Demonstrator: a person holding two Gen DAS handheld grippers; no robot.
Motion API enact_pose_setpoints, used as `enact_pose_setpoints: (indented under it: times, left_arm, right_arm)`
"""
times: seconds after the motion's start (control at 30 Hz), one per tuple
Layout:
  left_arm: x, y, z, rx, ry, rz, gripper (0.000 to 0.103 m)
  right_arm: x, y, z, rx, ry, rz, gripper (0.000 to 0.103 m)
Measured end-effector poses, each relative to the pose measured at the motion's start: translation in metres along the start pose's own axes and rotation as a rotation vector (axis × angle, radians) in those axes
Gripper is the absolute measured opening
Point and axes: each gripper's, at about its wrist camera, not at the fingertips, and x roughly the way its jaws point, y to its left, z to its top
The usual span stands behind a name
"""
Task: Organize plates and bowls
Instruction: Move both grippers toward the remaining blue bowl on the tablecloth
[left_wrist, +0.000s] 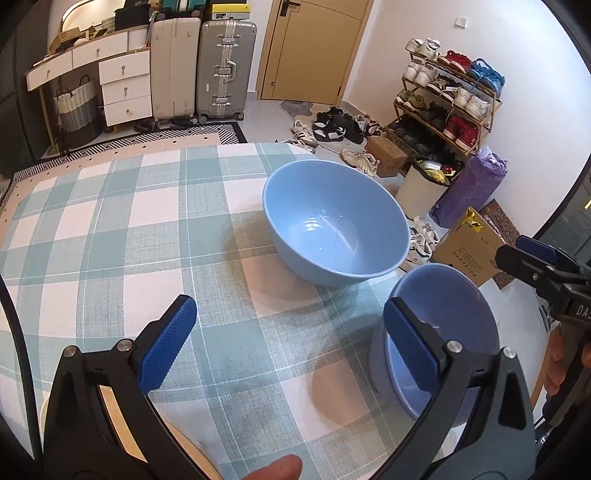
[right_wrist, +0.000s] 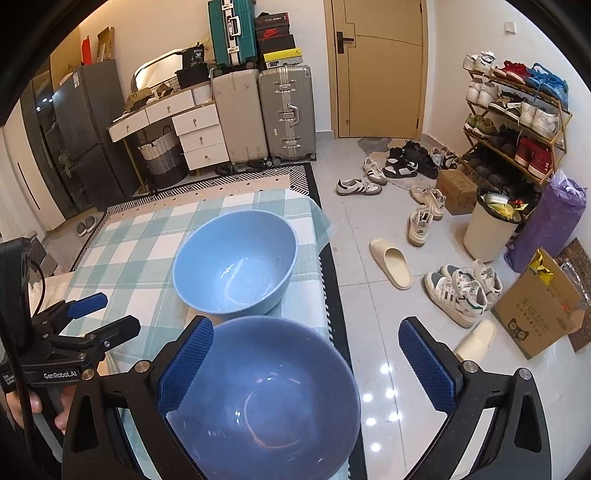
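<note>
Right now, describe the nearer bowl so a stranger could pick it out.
Find the checked tablecloth; two blue bowls sit near its right edge. The darker blue bowl lies nearest, between the open right gripper fingers, duller and more purplish than the light blue bowl behind it.

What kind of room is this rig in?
Likely a lived-in apartment entryway or living area, not a lab: a tiered shoe rack by a tan door, upright hard-shell suitcases, and two blue bowls on a green-and-white checked tablecloth.

L gripper (left_wrist: 288, 347) jaws wide | R gripper (right_wrist: 306, 365) jaws wide
</note>
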Motion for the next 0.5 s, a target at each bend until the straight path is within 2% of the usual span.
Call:
enact_pose_setpoints:
  times: [0.5]
  left_arm:
    - [0.041, 0.013, 0.023, -0.042, 0.028, 0.020, 0.100]
  right_arm:
    - [0.056, -0.004, 0.031, -0.016, 0.031, 0.032, 0.102]
